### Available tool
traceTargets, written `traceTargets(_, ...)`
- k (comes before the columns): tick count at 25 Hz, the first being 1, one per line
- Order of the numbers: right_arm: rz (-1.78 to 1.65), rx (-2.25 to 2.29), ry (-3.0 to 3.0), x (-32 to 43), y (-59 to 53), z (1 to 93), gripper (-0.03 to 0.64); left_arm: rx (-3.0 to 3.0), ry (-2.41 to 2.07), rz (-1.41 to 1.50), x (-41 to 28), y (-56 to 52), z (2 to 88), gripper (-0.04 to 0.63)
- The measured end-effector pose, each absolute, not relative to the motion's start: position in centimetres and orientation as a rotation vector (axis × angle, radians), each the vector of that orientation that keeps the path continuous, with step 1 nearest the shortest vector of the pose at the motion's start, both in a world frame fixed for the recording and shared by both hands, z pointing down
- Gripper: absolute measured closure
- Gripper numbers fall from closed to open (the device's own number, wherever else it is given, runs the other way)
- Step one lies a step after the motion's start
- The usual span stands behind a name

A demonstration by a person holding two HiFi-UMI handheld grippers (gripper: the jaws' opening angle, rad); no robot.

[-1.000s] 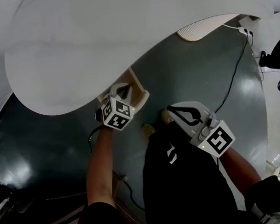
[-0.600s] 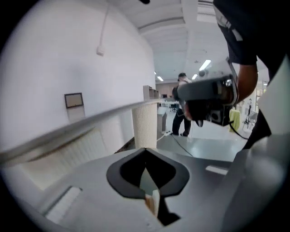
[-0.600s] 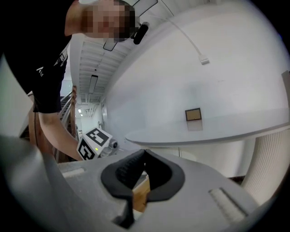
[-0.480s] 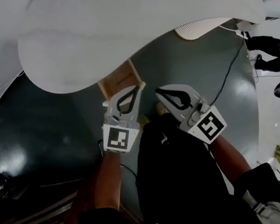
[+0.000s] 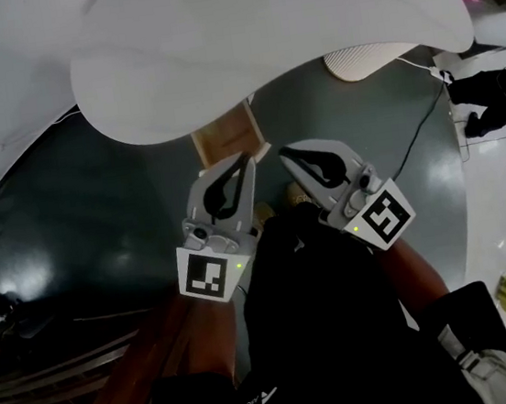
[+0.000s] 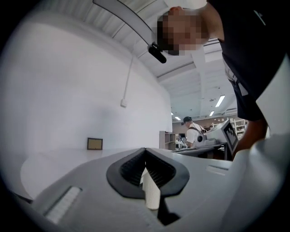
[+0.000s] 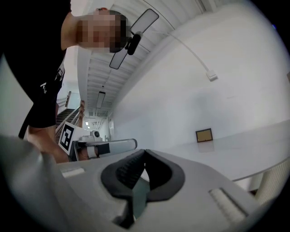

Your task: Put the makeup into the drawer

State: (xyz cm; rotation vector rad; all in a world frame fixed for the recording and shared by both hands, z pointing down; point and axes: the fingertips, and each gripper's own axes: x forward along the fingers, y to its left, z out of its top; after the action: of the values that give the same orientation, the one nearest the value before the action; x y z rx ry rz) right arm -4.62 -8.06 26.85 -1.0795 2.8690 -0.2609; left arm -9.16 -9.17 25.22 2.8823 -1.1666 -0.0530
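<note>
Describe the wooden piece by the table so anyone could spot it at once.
Find the big white tabletop across the head view's top. At its edge, just beyond the left gripper, a pale wooden panel shows against the dark floor. Its neighbours are white or grey.

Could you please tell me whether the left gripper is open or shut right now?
Shut: the left gripper has its jaw tips touching, in its own view and the head view.

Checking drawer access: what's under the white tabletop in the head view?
A light wooden panel, maybe the drawer, pokes out from under the white tabletop over the dark floor. The tabletop covers the rest; no makeup shows.
</note>
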Motion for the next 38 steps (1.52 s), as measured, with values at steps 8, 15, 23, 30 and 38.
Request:
traceTargets(8,-0.209,-0.999,2.820,-5.6,-6.5,21.0,0.614,2.916,-1.232,-0.129,-10.3,-7.3,19.5,0.584)
traceTargets(15,-0.172,-0.957,2.809,-5.7,-5.8,18.3,0.614,2.930,-1.266,-0.137,-10.3,-6.1,17.3,0.584)
traceTargets(23,-0.112,-0.909,2.835,-6.3,-5.2,17.0,0.614,2.939,-1.265,-0.141,-10.2,-5.2,16.6,0.584)
traceTargets(30,-0.095,-0.874,2.860,-6.6,-5.2,16.5,0.614,2.929,-1.268,-0.147,-10.4,-5.1,16.2,0.584)
traceTargets(38,-0.086,-0.858,2.873,-6.9,-5.7,16.8,0.614,2.937,-1.279,-0.138,-10.8,-5.7,16.4,0.584)
